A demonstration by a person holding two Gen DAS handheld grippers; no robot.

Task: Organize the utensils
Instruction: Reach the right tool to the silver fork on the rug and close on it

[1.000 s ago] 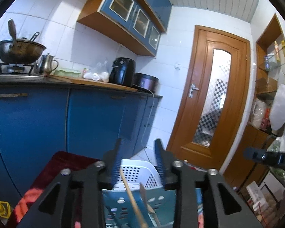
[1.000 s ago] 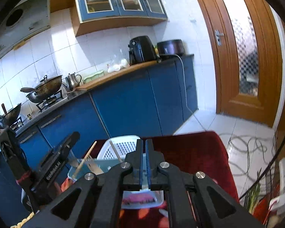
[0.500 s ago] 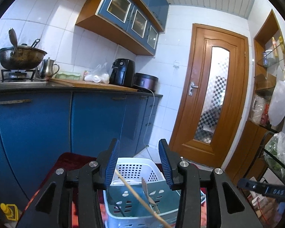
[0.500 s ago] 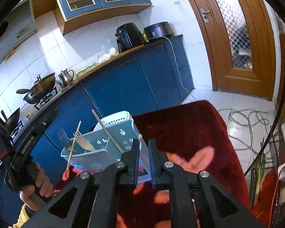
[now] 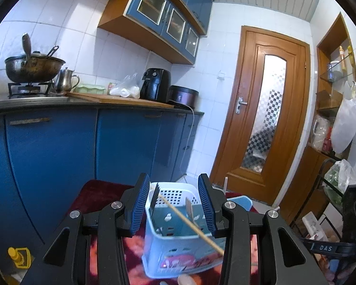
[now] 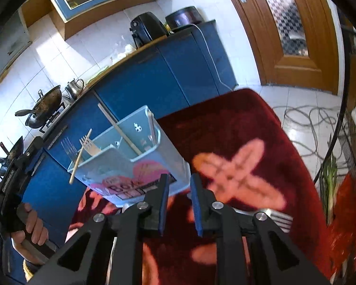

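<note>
Several utensils already stand in the pale blue caddy [image 6: 130,163], which sits on the red floral cloth [image 6: 237,142] in front of the blue cabinets [image 5: 59,147]: a wooden chopstick [image 6: 80,156], a wooden fork [image 6: 90,144] and a metal fork [image 6: 68,148] in the near compartment, a second chopstick [image 6: 121,130] and a metal handle [image 6: 151,128] in the far one. One metal fork [image 6: 280,218] lies flat on the cloth, just beside the right gripper [image 6: 179,204] and partly hidden behind its body.

Right gripper: jaws have just been opening, now a narrow gap, nothing between the pads. Left gripper [image 5: 173,205]: jaws parted about halfway, empty, framing the caddy from behind without touching it.

Handling notes, as we judge them. The loose fork: stiff, thin, smooth steel, so slippery in flat pads and hard to lift off soft pile; we would pinch across the handle's mid-length, narrow edges against the pads. Chopsticks and wooden fork: light, rigid, better friction. The caddy: thin plastic, light, top-heavy with leaning sticks, so likely to tip or slide on the cloth if bumped; we would steady it by the rim wall.
</note>
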